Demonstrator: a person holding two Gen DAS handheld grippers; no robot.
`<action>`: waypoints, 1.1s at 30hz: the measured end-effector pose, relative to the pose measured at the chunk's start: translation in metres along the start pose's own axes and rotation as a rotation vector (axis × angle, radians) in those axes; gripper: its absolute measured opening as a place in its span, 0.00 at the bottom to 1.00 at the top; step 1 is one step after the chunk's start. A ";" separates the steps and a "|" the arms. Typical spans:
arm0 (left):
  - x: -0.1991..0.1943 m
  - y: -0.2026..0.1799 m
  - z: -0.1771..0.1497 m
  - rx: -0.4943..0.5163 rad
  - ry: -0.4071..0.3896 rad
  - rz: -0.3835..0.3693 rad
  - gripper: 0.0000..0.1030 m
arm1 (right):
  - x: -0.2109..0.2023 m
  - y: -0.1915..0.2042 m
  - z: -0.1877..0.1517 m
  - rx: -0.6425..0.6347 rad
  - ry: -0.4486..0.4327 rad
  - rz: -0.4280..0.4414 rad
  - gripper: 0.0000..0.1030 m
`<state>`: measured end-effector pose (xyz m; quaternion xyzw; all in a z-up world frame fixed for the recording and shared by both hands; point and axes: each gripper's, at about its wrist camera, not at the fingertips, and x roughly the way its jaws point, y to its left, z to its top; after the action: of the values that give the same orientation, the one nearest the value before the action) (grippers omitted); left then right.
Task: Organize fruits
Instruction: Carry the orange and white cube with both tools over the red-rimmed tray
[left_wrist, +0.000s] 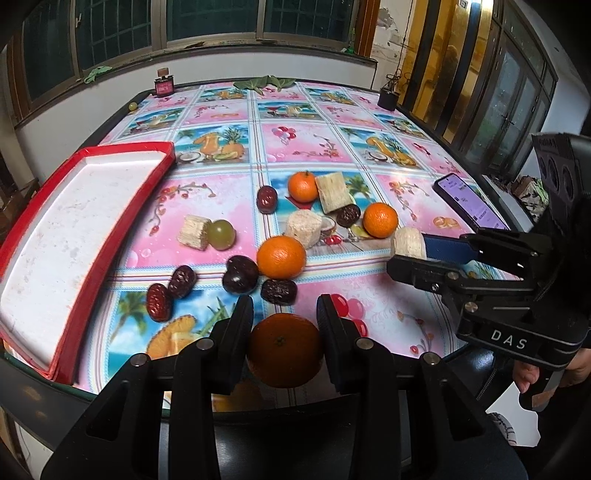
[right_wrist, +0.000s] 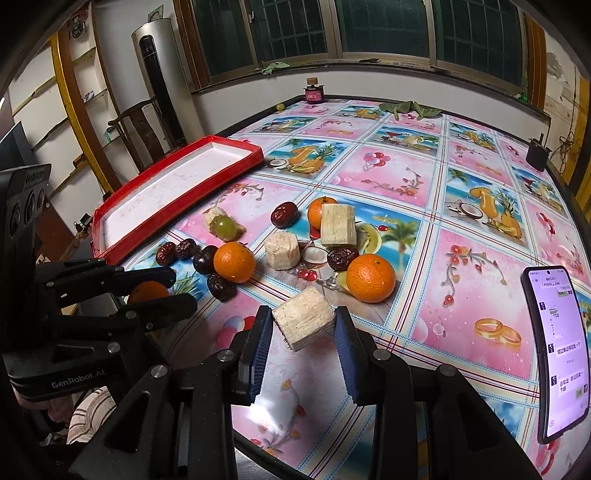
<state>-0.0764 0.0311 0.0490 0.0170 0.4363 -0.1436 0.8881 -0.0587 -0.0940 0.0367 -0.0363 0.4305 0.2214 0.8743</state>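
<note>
your table (left_wrist: 369, 155) with its pink fruit-print cloth fills both views, and the red-rimmed white tray (left_wrist: 74, 236) lies on its left side, bare inside. only your right wrist view shows the tall grey column (right_wrist: 159, 74) and shelves behind the tray; only your left wrist view shows the gold-framed doors (left_wrist: 461, 74) off to the right. the phone (right_wrist: 557, 350), screen lit, lies near the table's right edge, readable as a chat in the right view and just a sliver in the left. the loose fruit sits in a cluster mid-table, just right of the tray: three oranges (left_wrist: 281, 257), pale sugarcane chunks (left_wrist: 304, 228), a green grape (left_wrist: 221, 234) touching one chunk, a dark plum (left_wrist: 240, 274) and several red dates (left_wrist: 159, 301). your left gripper (left_wrist: 284, 314) has its fingers part closed, pressed on either side of a fourth orange (left_wrist: 283, 349); the right view shows only a slice of that orange between its black fingers. your right gripper (right_wrist: 303, 325) is narrowed onto a sugarcane chunk (right_wrist: 303, 323), its blue pads (right_wrist: 263, 347) clamping both sides, held tilted just above the cloth.
</note>
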 end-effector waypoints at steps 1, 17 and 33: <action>-0.001 0.001 0.000 0.000 -0.003 0.002 0.33 | -0.001 0.001 0.000 -0.002 -0.001 0.000 0.34; -0.014 0.027 0.014 -0.036 -0.046 0.036 0.33 | -0.001 0.017 0.015 -0.034 -0.019 0.030 0.34; -0.026 0.062 0.029 -0.064 -0.064 0.053 0.33 | 0.008 0.039 0.042 -0.066 -0.034 0.082 0.34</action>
<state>-0.0526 0.0926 0.0809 -0.0046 0.4116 -0.1066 0.9051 -0.0399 -0.0451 0.0621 -0.0439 0.4093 0.2715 0.8699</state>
